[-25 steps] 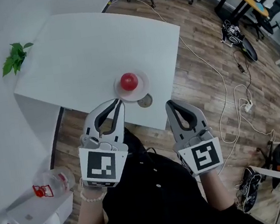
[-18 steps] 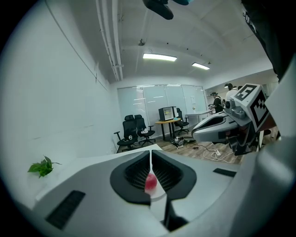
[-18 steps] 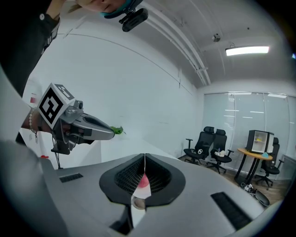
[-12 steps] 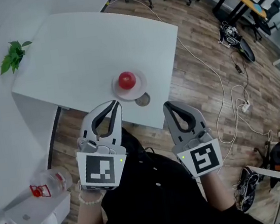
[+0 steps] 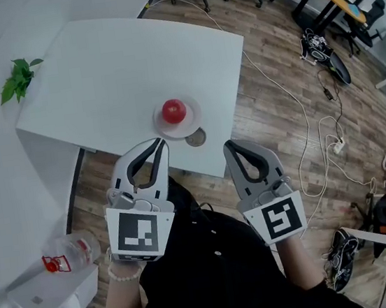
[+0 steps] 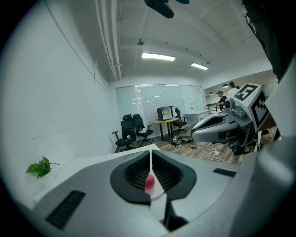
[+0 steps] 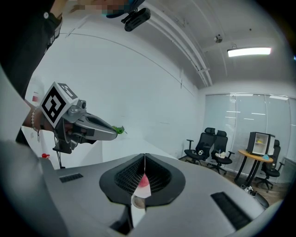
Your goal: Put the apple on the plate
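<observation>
Holds the left gripper (image 5: 157, 142) and right gripper (image 5: 228, 144) with jaws pressed together, nothing between them, both tips short of the table's (image 5: 111, 69) near edge. Sees the apple (image 5: 173, 110) just ahead, between the two pairs of tips, sitting on the plate (image 5: 194, 119) and touched by neither. Looks round, no long axis; cannot tell the stem's direction. Finds a small disc (image 5: 195, 139) just nearer than the plate, at the table edge. Has wide white tabletop beyond and left, out to a plant (image 5: 19, 77); right of the tips, wood floor (image 5: 278, 103).
</observation>
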